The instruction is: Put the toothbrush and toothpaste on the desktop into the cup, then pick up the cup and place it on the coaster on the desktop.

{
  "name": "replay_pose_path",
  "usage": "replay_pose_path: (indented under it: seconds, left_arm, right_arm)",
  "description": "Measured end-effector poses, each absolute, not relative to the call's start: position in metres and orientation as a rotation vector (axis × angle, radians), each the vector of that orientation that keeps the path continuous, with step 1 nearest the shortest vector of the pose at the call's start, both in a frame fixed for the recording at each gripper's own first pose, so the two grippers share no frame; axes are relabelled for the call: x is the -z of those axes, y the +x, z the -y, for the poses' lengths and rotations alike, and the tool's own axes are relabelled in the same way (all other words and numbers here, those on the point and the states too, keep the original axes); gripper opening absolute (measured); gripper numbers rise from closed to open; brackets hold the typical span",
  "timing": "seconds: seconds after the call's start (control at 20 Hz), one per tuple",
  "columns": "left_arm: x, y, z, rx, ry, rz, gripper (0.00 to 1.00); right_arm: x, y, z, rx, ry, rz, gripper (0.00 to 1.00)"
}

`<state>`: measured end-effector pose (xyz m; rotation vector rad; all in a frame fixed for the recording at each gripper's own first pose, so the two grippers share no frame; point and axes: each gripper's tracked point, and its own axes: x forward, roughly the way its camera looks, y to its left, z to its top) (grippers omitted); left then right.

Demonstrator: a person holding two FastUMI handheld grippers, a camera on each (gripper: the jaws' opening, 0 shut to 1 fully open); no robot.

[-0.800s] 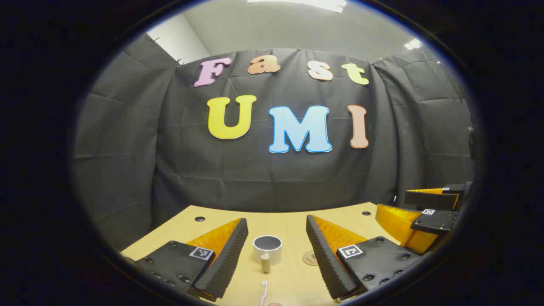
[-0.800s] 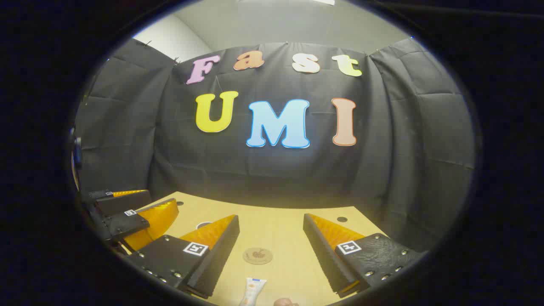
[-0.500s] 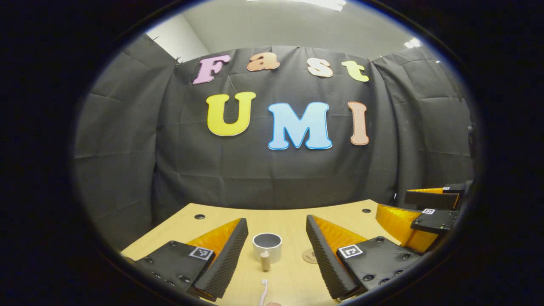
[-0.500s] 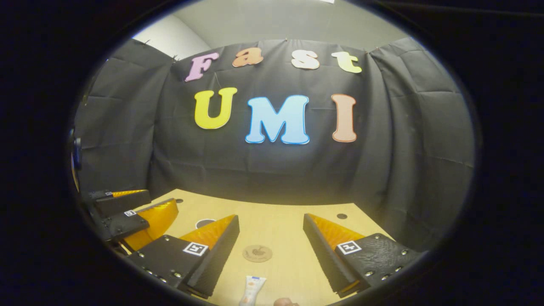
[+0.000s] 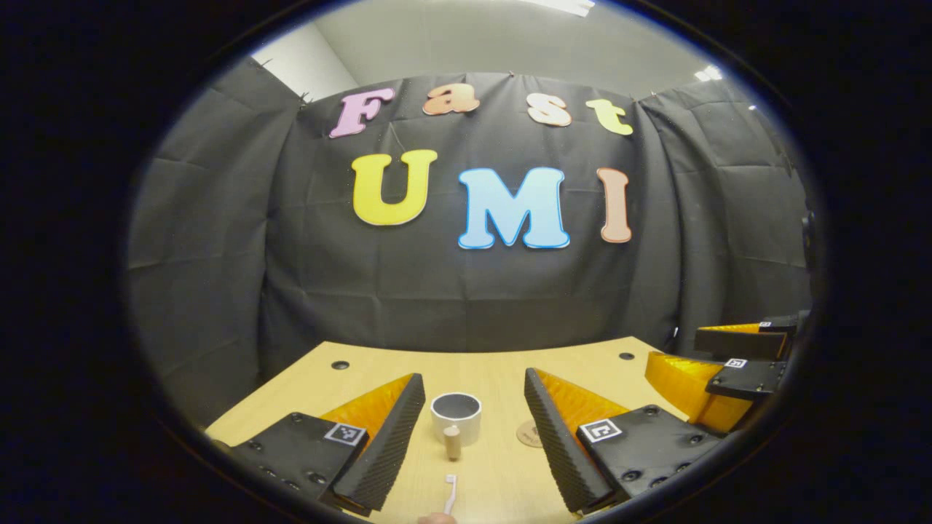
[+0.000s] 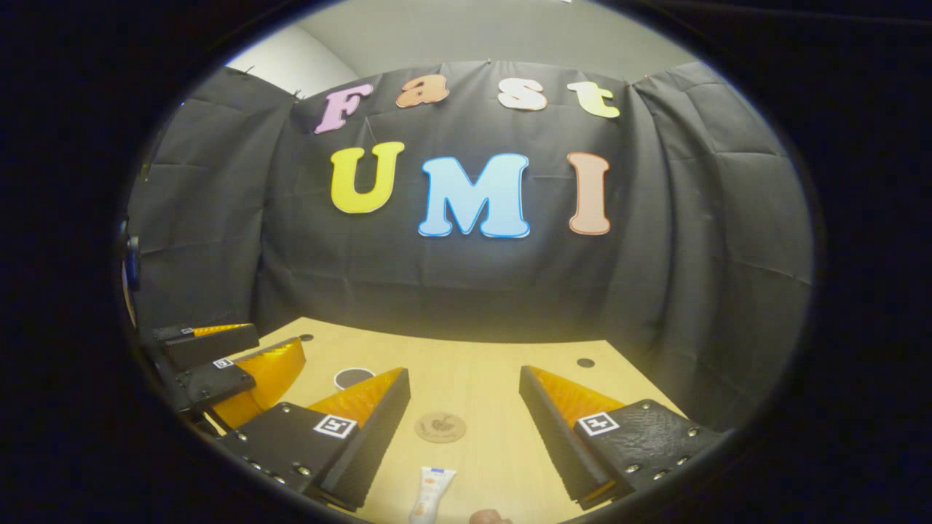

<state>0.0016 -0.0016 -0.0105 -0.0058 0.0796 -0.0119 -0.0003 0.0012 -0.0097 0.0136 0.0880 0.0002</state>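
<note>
White cup (image 5: 456, 417) upright on the light wooden desktop (image 5: 495, 371), dark inside, contents not discernible; a small beige peg-like piece (image 5: 452, 441) just in front of it. Toothbrush (image 5: 450, 495) flat on the wood, nearer than the cup, between the spread fingers of the left gripper (image 5: 473, 388), which holds nothing. Round brown coaster (image 6: 440, 427) bare, lying between the parted fingers of the right gripper (image 6: 464, 382), also gripping nothing. Toothpaste (image 6: 431, 493) lying near the lower edge, in front of the coaster. Black cloth wall behind the desktop, pale ceiling above. Cup's dark mouth (image 6: 353, 378) glimpsed past the right gripper's finger.
</note>
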Motion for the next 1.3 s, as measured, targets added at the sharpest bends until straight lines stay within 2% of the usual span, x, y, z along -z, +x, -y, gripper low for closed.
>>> replay_pose_path:
  seconds: [0.3,1.05,1.3]
  left_arm:
    - [0.063,0.008,0.009,0.050,0.004,-0.267,0.91]
    - [0.180,0.006,-0.018,0.014,-0.109,-0.778,0.91]
    - [0.209,0.003,-0.019,0.025,-0.089,-0.897,0.91]
  right_arm:
    - [0.044,0.001,-0.005,-0.015,0.050,-0.243,0.95]
    - [0.157,-0.006,-0.031,-0.097,0.065,-0.738,0.95]
    - [0.186,-0.011,-0.032,-0.102,0.067,-0.889,0.95]
